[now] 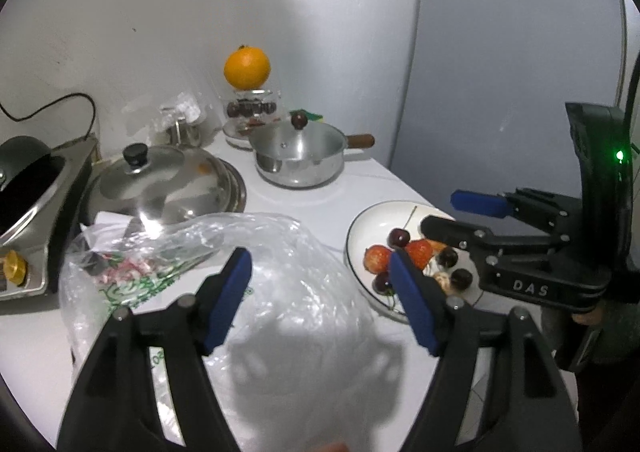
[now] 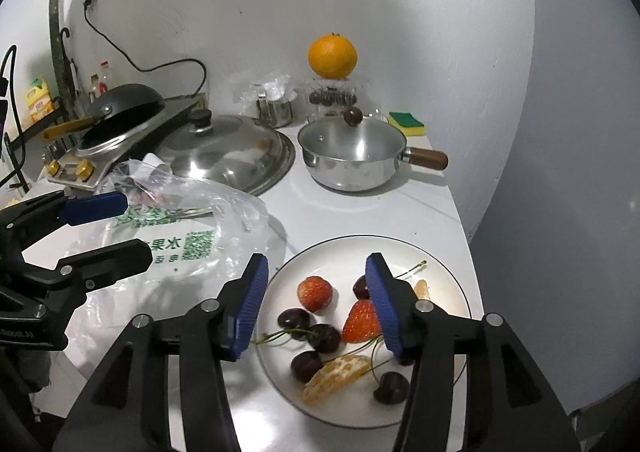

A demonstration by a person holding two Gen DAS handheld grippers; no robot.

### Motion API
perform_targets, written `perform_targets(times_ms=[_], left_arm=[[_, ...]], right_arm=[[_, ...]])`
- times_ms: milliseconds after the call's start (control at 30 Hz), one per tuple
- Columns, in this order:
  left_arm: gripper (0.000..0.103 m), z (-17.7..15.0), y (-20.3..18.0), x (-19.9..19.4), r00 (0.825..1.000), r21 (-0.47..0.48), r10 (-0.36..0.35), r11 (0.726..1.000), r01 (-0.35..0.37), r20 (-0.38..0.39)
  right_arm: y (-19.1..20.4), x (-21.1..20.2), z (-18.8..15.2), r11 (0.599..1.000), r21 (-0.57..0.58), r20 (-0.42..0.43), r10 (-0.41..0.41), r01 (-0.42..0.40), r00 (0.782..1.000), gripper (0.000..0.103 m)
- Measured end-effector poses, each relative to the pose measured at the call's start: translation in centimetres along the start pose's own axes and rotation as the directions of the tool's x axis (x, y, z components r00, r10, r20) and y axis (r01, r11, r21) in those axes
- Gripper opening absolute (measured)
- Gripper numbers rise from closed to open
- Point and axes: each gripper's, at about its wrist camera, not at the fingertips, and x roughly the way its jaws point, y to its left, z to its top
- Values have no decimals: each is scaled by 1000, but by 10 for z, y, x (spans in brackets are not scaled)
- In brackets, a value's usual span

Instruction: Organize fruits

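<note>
Fruit lay gathered on a round white plate (image 2: 448, 272) with a thin dark rim, set near the table (image 2: 360, 212) edge, where the right gripper (image 2: 316, 304) hovered above it with its blue ribbed fingers (image 2: 252, 304) apart and nothing between them. Two strawberries (image 2: 316, 293), several glossy dark cherries (image 2: 325, 337) with thin green stems and a pale, pithy orange segment (image 2: 336, 376) sat loose on the glazed surface, seemingly sorted there for easy reach. The left gripper (image 1: 320, 292) hung over a crumpled clear plastic bag (image 1: 280, 292) with green print, fingers spread wide and empty; the bag sagged flat, likely already emptied. A whole orange (image 2: 332, 56) was perched on a clear container by the wall, behind a steel saucepan (image 2: 352, 156) with a wooden handle.
</note>
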Motion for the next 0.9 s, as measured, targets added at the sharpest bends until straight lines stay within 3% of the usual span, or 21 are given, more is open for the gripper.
perform_targets(times_ms=[333,500,900], left_arm=[[76,-8,3,-51,998,10,26,1000,-26,65],[88,-11,1,-72,995,17,33,999,-35,98],[89,-15,-9,-137,976,28,40,999,-47,215]], right_arm=[[25,-39,-3,1000,-20,54,-9,10,998,54],[36,-55,-4,999,-31,78,-13,16,997,54],[64,-118,-1,997,-57,189,-40,52,981,54]])
